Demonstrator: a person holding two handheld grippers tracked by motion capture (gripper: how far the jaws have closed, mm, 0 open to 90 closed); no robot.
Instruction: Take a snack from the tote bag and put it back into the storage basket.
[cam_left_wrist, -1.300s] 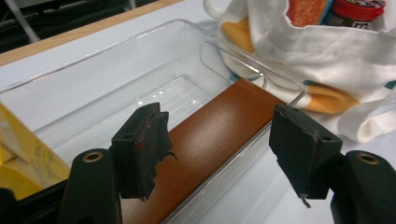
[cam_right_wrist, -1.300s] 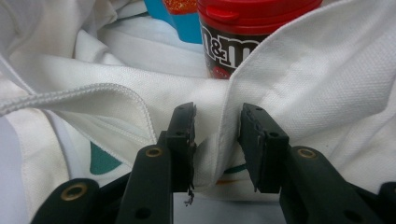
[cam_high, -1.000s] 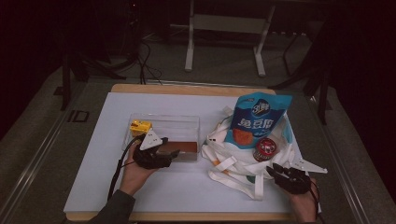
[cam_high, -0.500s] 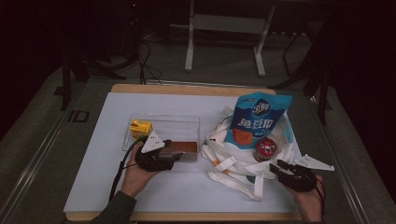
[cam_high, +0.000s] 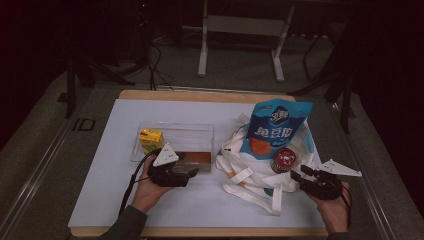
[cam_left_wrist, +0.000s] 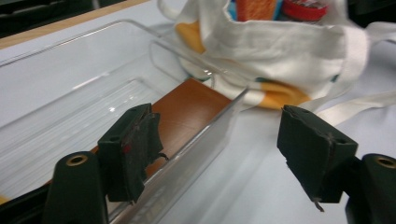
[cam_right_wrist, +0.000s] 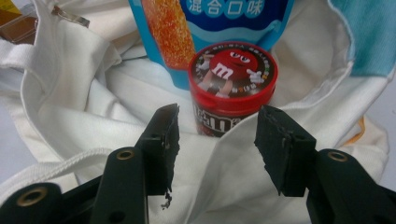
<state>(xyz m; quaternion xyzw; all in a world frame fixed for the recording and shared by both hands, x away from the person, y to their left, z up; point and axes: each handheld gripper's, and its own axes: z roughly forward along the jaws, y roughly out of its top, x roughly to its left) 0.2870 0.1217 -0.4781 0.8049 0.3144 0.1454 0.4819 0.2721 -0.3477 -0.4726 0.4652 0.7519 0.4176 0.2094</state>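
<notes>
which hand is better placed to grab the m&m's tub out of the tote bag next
Right. The right gripper faces the M&M's tub in the tote bag, open jaws lined up either side. The left gripper straddles the clear tray wall.

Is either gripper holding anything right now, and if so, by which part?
Nothing is held. The left gripper stands open astride the clear plastic tray's wall; the right gripper is open before the red round candy tub.

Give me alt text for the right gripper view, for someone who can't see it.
The right claw, jaws open with nothing between them, faces a red-lidded candy tub sitting in a white cloth bag. A blue and orange snack pouch stands just behind the tub.
</notes>
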